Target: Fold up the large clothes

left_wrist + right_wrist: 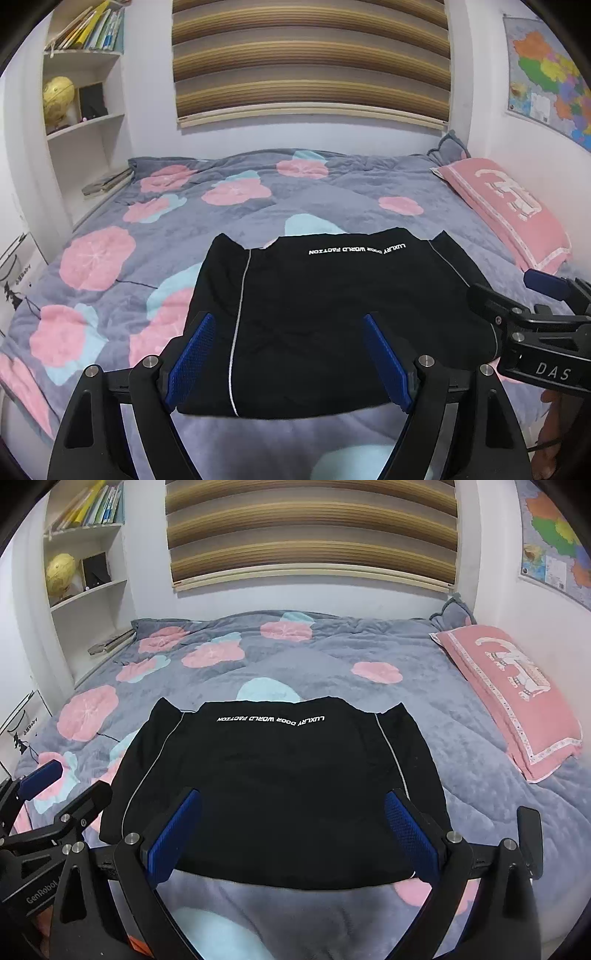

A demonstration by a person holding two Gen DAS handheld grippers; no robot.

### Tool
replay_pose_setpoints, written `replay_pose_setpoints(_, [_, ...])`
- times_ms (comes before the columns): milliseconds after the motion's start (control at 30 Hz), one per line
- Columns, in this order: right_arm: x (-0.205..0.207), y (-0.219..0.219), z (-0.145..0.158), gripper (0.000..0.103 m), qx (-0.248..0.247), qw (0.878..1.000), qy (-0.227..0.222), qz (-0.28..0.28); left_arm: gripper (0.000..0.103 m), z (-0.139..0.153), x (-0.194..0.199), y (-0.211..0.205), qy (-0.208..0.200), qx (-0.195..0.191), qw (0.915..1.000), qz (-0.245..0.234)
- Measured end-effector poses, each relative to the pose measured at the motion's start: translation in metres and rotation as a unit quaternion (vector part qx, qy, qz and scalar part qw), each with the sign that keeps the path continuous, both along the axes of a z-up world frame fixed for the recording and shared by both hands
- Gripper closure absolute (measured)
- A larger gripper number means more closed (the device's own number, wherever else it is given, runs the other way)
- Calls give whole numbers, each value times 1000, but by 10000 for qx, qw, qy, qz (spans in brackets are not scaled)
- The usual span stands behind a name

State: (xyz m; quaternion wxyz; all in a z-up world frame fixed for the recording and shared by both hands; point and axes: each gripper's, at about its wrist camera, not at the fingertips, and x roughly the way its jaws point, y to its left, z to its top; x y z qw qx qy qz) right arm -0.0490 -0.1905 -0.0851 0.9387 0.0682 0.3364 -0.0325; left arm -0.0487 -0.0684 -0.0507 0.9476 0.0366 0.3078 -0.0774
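Hovering above the bed's (110,206) near edge, my left gripper (288,332) and right gripper (293,808) both have their fingers spread, holding nothing. A folded black garment (273,786) lies flat on the flowered quilt, near that edge; a pink pillow (517,694) lies at the bed's right side.

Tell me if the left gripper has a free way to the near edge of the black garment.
Probably yes. The left gripper is open right over the garment's near edge, with nothing between them; the right gripper stays off to the side.
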Motion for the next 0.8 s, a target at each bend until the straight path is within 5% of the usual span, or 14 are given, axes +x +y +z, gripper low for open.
replay_pose_setpoints(800, [-4, 4, 2, 3, 64, 9999, 15, 82, 20, -1, 1, 4, 144, -72, 9999, -39])
